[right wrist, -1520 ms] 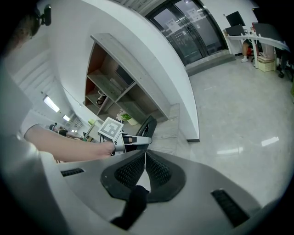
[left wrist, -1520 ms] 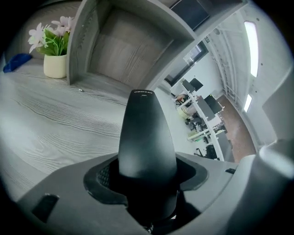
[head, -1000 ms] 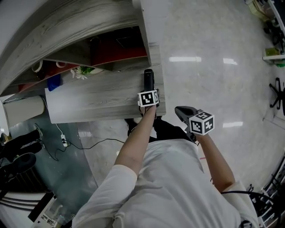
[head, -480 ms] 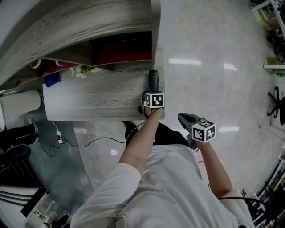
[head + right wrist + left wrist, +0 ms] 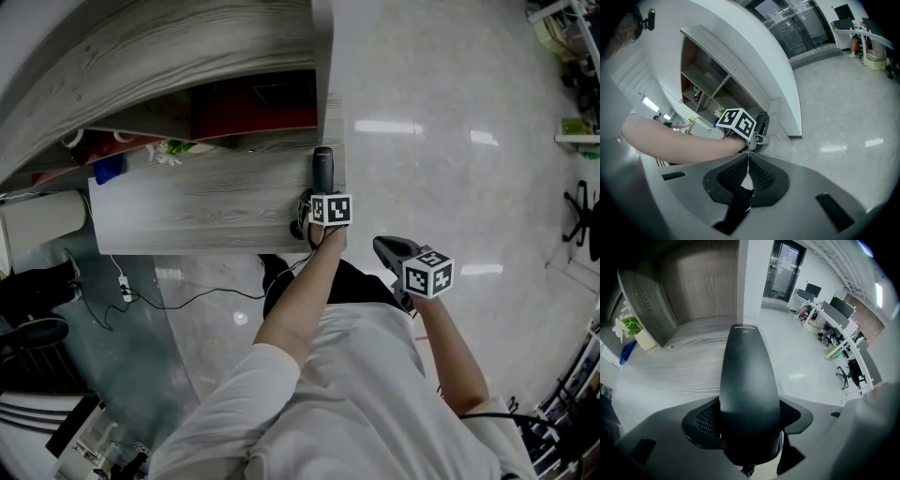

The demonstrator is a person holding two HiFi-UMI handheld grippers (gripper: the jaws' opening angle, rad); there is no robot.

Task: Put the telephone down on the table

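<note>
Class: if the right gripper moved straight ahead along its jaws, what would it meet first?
Probably the left gripper, at its black-and-white marker cube, gripping the black telephone handset; depth is unclear.

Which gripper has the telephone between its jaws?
The left gripper, clamped on the black telephone over the table; the right gripper is shut and empty.

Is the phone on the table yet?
Almost. Done: the telephone is over the right end of the table. In hand: the left tongs grip it; I cannot tell whether it touches the wood. To do: set it flat, open the tongs and pull away. The right tongs are shut and empty.
</note>
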